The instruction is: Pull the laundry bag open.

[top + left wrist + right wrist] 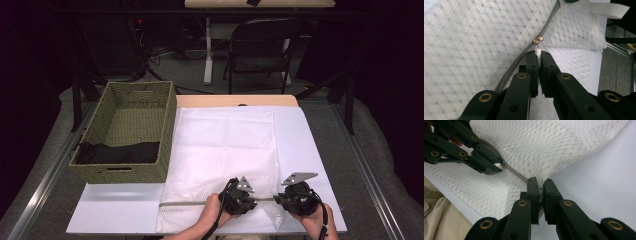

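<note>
- Mesh laundry bag (225, 150) lies flat on the white table (310, 150), its zipper (190, 203) along the near edge.
- Left gripper (248, 203) pinches the zipper pull (538, 52); right gripper (278, 200) clamps the bag's edge just beside.
- Wicker basket (150, 90) with dark cloth (117, 152) stands left; a folding chair (262, 47) beyond.

Dim room with a grey floor (200, 75); 1 black folding chair (262, 47) stands beyond the worktop (310, 150), near a white table leg (208, 50).
</note>
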Tool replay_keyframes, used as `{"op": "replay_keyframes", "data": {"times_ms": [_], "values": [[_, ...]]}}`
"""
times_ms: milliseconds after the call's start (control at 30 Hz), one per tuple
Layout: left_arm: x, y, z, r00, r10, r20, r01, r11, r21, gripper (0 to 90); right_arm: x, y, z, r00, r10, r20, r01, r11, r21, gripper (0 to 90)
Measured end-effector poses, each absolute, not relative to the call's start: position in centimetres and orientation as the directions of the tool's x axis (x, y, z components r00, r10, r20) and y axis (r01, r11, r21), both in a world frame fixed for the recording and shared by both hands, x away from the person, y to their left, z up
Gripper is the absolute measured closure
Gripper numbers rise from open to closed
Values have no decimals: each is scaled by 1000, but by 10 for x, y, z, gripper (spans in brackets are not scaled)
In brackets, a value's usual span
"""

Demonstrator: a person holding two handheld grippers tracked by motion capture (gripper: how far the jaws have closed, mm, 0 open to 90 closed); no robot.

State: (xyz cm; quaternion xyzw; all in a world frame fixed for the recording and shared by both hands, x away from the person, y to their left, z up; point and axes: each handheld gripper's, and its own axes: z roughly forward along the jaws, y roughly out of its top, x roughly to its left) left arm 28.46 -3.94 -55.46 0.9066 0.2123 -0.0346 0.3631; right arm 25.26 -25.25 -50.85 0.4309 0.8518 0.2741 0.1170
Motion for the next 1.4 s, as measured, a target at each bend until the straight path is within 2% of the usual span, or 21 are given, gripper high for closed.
{"op": "replay_keyframes", "data": {"times_ms": [800, 867, 1400], "values": [[281, -14, -551, 906, 367, -213, 416, -671, 614, 864, 256, -253, -514, -594, 804, 21, 680, 488, 547, 848], [282, -11, -550, 896, 364, -255, 441, -659, 610, 865, 256, -253, -514, -599, 801, 16, 676, 495, 546, 849], [280, 13, -549, 896, 374, -240, 440, -674, 593, 864, 255, -253, -515, -597, 802, 13, 677, 495, 544, 848]]}}
